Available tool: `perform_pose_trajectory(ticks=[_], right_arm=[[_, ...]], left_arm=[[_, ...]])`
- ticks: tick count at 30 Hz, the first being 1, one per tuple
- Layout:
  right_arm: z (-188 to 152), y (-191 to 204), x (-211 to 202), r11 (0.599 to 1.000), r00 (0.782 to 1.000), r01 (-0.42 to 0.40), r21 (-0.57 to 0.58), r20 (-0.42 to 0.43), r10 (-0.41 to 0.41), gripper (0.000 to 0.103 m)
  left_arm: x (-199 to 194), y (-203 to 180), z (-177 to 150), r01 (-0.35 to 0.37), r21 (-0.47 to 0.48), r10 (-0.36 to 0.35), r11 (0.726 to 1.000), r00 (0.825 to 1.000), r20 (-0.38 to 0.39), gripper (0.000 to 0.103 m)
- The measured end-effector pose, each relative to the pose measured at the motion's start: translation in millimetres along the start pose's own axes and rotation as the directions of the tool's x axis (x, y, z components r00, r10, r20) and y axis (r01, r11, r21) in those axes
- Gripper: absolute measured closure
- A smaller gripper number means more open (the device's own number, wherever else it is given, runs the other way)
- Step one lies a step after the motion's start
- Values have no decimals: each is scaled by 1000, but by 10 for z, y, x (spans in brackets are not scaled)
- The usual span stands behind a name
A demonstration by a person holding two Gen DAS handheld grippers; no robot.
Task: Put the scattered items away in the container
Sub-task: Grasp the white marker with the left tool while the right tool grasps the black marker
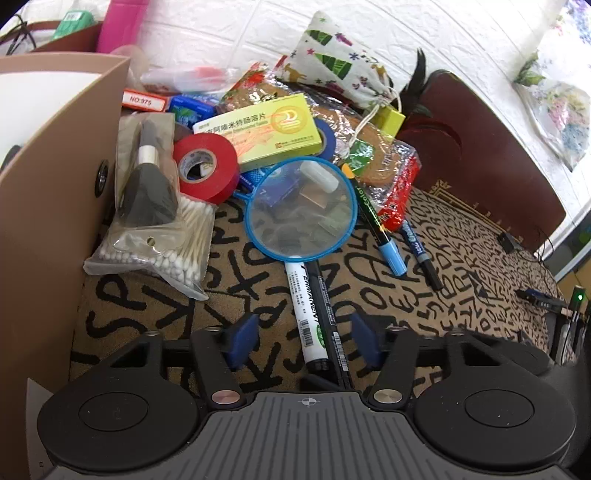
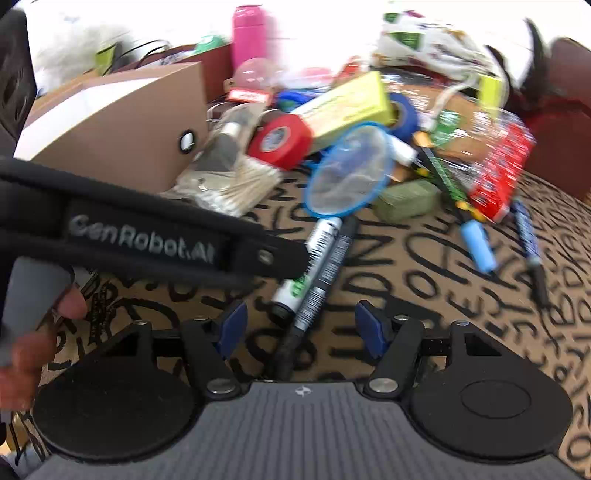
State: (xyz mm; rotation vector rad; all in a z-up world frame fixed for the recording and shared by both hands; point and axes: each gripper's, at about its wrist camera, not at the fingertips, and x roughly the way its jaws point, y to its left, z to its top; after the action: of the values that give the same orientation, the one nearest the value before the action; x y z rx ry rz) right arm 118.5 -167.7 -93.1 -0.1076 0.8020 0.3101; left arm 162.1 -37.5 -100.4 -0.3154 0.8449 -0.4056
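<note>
Left wrist view: my left gripper (image 1: 301, 341) has its fingers apart around two markers (image 1: 314, 317) lying on the surface, pads not touching. I'd centre on one marker before closing (the brown container (image 1: 55, 147) stands left). My right gripper (image 2: 301, 326) straddles them too, gripping nothing; blur probably hides contact.

You're in a home, prob a living rm: letter-print rug (image 1: 424, 295), dark carved wood headboard/chair back (image 1: 480, 147), floral curtain (image 1: 554, 110), white brick-look wall (image 1: 240, 29), household clutter around.
</note>
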Motion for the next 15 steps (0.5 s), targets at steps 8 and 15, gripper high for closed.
perform_pose_trajectory(ticks=[8,15], right_arm=[[-46,-120,59,995,996,84,56,-24,-83,52],[-26,-160,114,994,996,88,66,-11,-87,63]], left_arm=[[216,37,19,-42,-12,42,999,998,-40,62],[200,-39,74,-7,-6,7,1000,999,-33,57]])
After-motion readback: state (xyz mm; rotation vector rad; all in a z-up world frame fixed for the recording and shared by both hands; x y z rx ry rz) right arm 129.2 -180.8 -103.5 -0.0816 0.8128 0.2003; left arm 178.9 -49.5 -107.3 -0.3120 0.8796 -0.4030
